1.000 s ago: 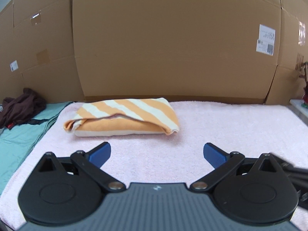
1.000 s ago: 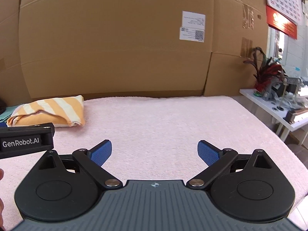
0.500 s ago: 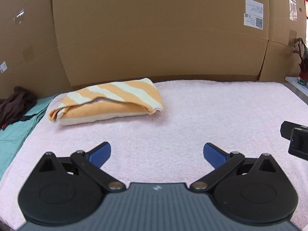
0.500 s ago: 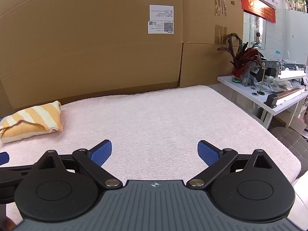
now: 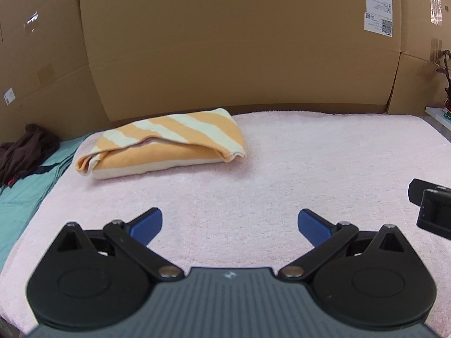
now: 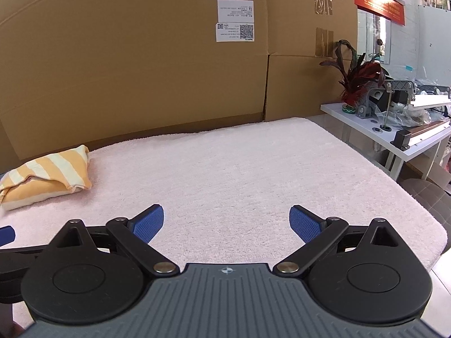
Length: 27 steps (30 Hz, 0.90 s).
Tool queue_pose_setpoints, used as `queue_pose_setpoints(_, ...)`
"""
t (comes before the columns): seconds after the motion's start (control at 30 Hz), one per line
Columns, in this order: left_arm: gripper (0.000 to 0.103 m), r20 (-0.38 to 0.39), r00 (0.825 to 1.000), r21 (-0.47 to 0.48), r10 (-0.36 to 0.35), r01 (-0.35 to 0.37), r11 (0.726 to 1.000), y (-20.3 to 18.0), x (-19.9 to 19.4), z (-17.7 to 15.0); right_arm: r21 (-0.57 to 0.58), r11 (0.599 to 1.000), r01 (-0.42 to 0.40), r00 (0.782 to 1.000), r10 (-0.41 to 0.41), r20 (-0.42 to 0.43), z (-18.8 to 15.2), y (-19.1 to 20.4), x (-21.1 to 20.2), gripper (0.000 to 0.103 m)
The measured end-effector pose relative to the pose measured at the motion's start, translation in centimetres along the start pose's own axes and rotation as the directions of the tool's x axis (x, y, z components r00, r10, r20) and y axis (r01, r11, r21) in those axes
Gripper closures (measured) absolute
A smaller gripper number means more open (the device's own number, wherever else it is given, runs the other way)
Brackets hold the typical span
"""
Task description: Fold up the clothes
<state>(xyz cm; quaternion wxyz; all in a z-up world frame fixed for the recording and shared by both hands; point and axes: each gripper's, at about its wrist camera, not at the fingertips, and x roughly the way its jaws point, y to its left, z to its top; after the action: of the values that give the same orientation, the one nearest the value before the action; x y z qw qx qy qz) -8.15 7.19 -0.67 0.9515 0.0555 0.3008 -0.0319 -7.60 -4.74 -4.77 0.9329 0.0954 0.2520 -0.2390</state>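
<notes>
Since 1 s ago, both wrist views are seen to have swung: the folded striped garment (image 5: 163,143) is now placed in the left-centre of the left wrist view, and in the right wrist view it is pushed to the far left edge (image 6: 46,176), while more of the white side table (image 6: 394,138) at the right is brought into view. The garment itself is not disturbed; it is laid folded on the pink towel surface (image 5: 282,174), near the back edge and close to the cardboard wall (image 5: 225,42).

The left gripper (image 5: 229,224) is held wide, with nothing between its 2 blue pads, low over the towel and well apart from the garment. The right gripper (image 6: 226,221) is likewise spread wide and empty, over bare towel (image 6: 239,169). A black part of the right gripper is seen at the right edge of the left wrist view.

At the left edge of the left wrist view, a dark brown garment (image 5: 25,152) is heaped on a teal cloth (image 5: 25,197) beside the towel. A red-leaved plant (image 6: 358,81) is stood on the side table, and a white label (image 6: 235,20) is stuck on the cardboard.
</notes>
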Motion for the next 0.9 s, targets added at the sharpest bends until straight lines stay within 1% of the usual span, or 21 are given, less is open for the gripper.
queue_pose_setpoints(0.33,0.001,-0.02,0.999,-0.031,0.048,-0.048,0.998,1.6,0.3,-0.1,-0.026,0.998,-0.063,0.998,0.063,0.006,-0.2,1.9,0.3,0.005)
queue_pose_setpoints(0.6,0.001,-0.012,0.996,-0.069,0.09,-0.091,0.993,3.8,-0.2,-0.1,-0.049,0.99,-0.13,0.99,0.133,0.045,-0.2,3.3,0.1,0.005)
queue_pose_setpoints(0.9,0.001,-0.028,0.991,-0.105,0.133,-0.135,0.985,5.9,-0.3,-0.5,-0.098,0.977,-0.191,0.98,0.195,0.033,-0.6,5.7,0.1,0.005)
